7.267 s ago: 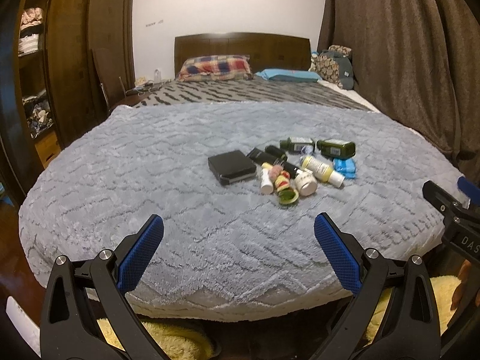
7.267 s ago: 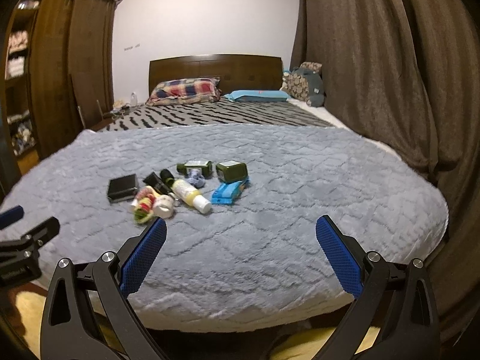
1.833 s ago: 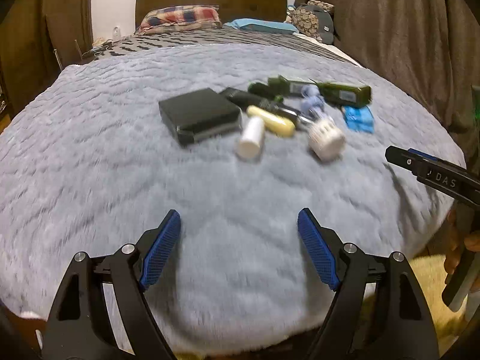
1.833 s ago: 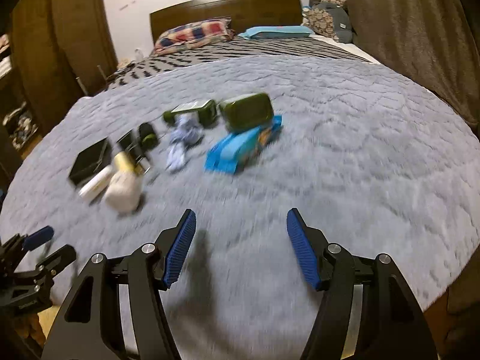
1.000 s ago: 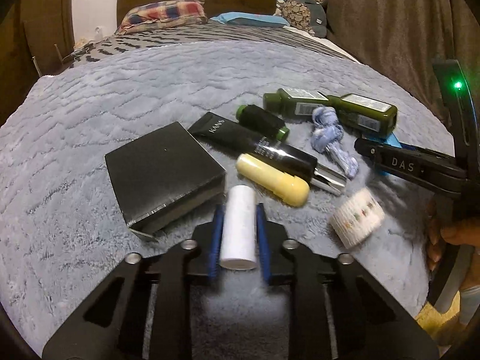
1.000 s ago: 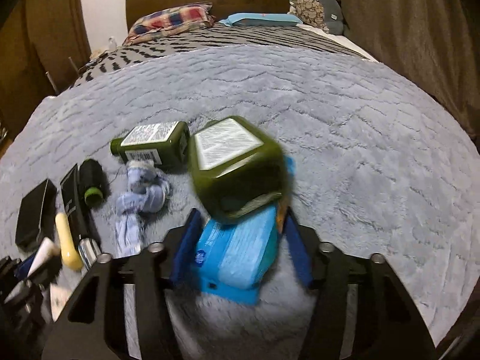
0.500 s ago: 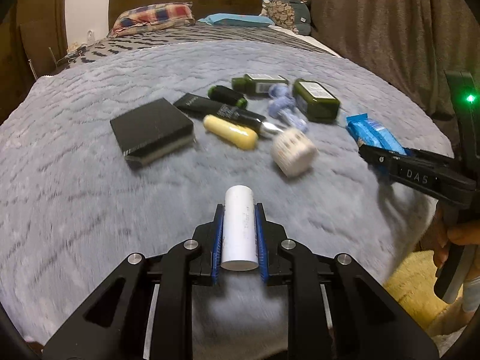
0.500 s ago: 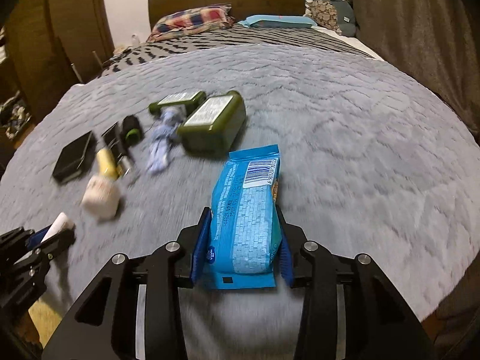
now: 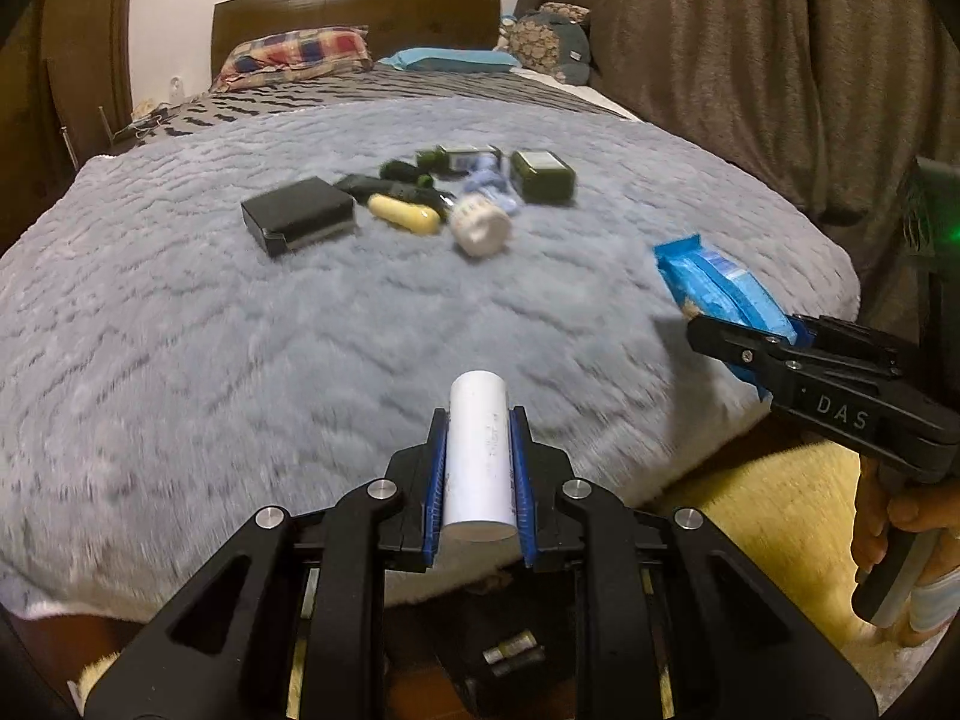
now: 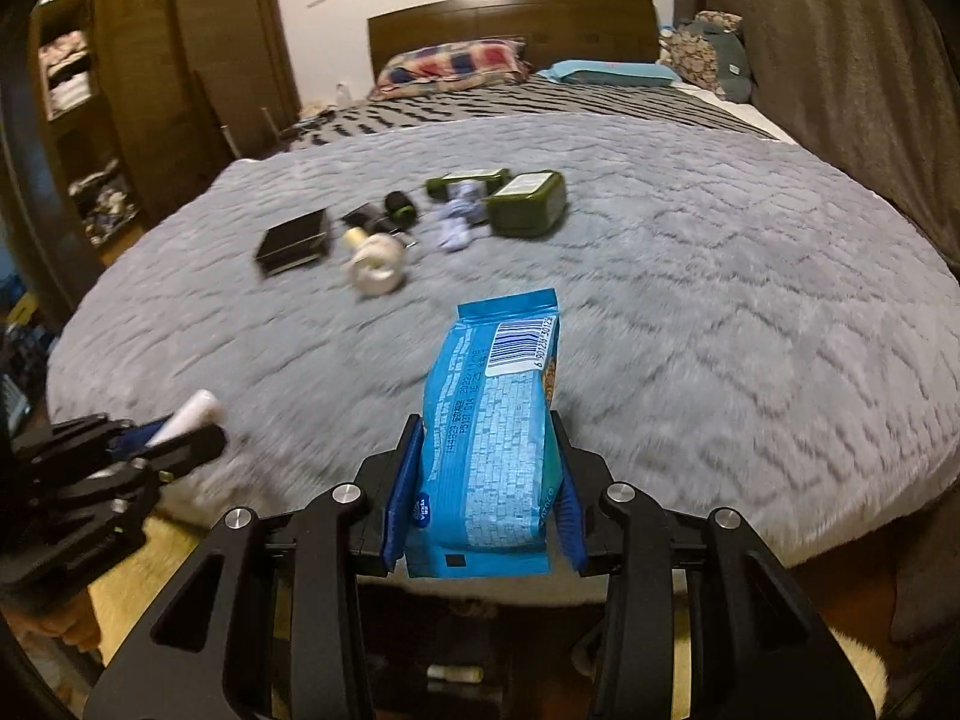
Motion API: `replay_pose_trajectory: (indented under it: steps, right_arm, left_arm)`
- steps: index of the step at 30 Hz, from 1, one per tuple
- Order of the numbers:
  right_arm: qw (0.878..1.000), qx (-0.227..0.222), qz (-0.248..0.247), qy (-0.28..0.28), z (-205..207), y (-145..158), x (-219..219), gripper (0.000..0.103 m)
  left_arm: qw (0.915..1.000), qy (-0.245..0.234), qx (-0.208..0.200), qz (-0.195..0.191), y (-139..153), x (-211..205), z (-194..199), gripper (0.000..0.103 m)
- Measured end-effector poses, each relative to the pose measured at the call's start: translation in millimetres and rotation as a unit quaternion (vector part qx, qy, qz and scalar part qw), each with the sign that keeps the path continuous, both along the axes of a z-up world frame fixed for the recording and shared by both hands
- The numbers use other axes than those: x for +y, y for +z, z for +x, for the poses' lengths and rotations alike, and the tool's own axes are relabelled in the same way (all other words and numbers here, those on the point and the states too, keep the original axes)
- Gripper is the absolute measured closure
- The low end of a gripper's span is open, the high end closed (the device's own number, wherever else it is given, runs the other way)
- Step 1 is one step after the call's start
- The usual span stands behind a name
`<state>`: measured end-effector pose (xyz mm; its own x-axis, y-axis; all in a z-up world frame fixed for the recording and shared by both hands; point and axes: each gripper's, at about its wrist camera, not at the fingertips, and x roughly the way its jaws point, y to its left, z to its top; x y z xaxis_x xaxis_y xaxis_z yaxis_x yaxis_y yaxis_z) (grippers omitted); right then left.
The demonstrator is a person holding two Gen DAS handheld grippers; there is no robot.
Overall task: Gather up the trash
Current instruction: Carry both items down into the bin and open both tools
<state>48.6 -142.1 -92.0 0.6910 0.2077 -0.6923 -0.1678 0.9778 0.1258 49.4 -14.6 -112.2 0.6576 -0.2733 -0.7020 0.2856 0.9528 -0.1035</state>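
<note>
Surface: grey plush blanket (image 9: pixel 180 324) on bed, brown curtain (image 9: pixel 750 60) beside | Obscured: items heaped mid-bed motion-blurred | Left gripper (image 9: pixel 478 468): clamped on plain white tube (image 9: pixel 480 456), above bed's near edge | Right gripper (image 10: pixel 483 492): jaws just narrowed, pinching blue snack packet (image 10: pixel 492 420), barcode up

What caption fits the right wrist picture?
Right gripper fingers clamp a blue snack packet above the grey blanket.
</note>
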Motion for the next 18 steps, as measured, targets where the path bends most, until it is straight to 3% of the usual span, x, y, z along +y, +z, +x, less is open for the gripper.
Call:
replay_pose_trajectory:
  steps: [6,18]
  right_arm:
    - [1.0,0.007,-0.002,0.018,-30,-6,9,0.063]
    - [0.995,0.081,-0.015,0.049,-42,-67,32,0.063]
  left_arm:
    - [0.9996,-0.003,0.026,0.007,-22,-3,-27,0.085]
    - [0.9945,-0.003,0.104,0.014,-83,-5,-38,0.085]
